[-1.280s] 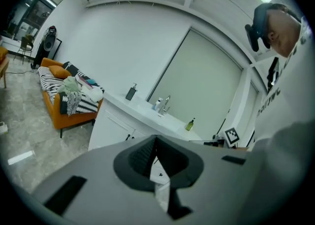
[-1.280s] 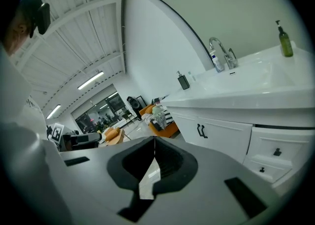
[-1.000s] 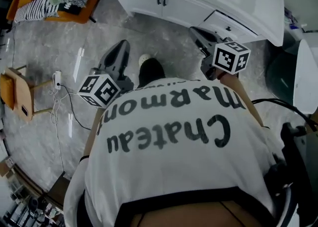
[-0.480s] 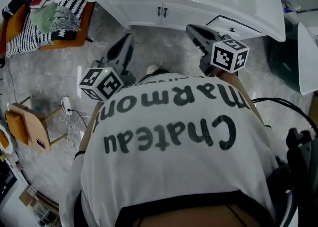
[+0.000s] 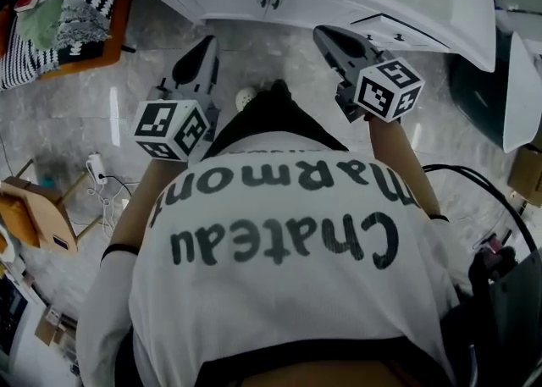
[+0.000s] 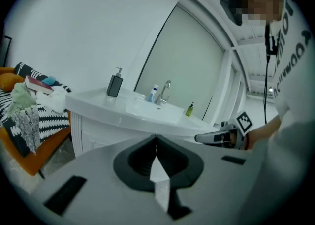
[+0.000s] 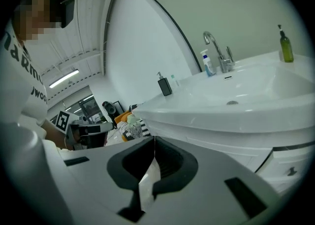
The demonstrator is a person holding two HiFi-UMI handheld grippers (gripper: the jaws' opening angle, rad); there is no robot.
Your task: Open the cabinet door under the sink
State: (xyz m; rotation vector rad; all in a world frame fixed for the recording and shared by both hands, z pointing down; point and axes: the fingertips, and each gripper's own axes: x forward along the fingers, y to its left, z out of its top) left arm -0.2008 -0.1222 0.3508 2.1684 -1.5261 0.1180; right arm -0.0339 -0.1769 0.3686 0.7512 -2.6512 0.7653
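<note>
Now | L gripper (image 5: 206, 46) fingers together, empty | R gripper (image 5: 326, 35) same | both short of cabinet doors (image 5: 241, 2), floor (image 5: 262, 57) gap btwn

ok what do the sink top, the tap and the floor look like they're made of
Sink top: glossy white and smooth with soft highlights, so probably ceramic or cast resin. Tap: shiny silver with a mirror-like finish, likely chromed metal. Floor: grey with pale veins and a bright light reflection, so polished marble or marble-look tile; I can't tell which.
</note>
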